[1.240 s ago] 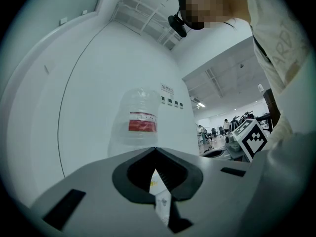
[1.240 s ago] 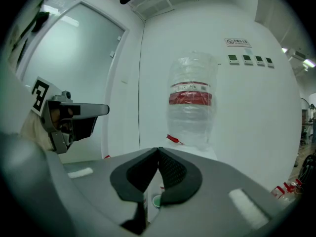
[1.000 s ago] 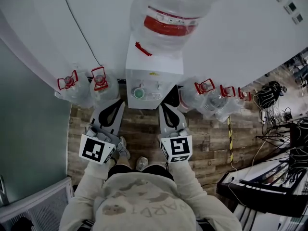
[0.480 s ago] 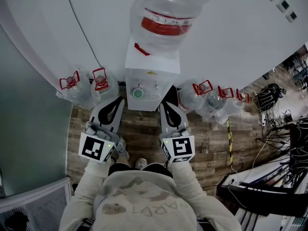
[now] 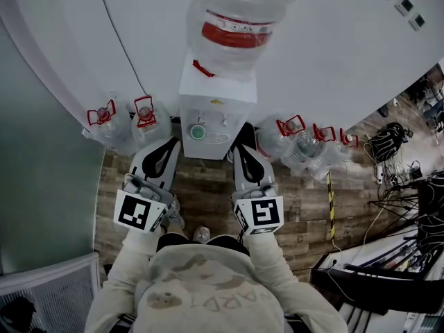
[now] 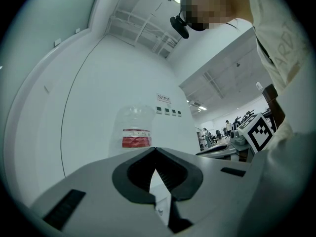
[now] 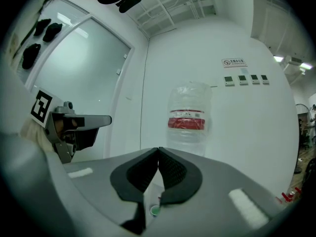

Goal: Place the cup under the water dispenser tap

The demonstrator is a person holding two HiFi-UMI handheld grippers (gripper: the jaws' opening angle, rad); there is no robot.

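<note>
Shows a small green cup [image 5: 198, 132] at upper centre of the head view, sitting in the front recess of a white, box-shaped water dispenser [image 5: 211, 96], toward the recess's left side. Stands upright there, long axis vertical, round open mouth facing up. Looks smooth and plain; too small for finer detail. Shows again as a green dot low in the right gripper view.

On top of the dispenser, a large clear ribbed bottle [image 5: 239, 26], neck down, with a red band. To either side, low against the white wall [image 5: 333, 61], clear spare bottles [image 5: 104, 125] with red caps, on a wood-plank floor [image 5: 208, 189].

Below the dispenser, left tool [image 5: 171, 144] and right tool [image 5: 237, 149], grey shells with black ridged pads, both aimed at it and apart from the cup. Both pressed together at the tips, pinching nothing.
</note>
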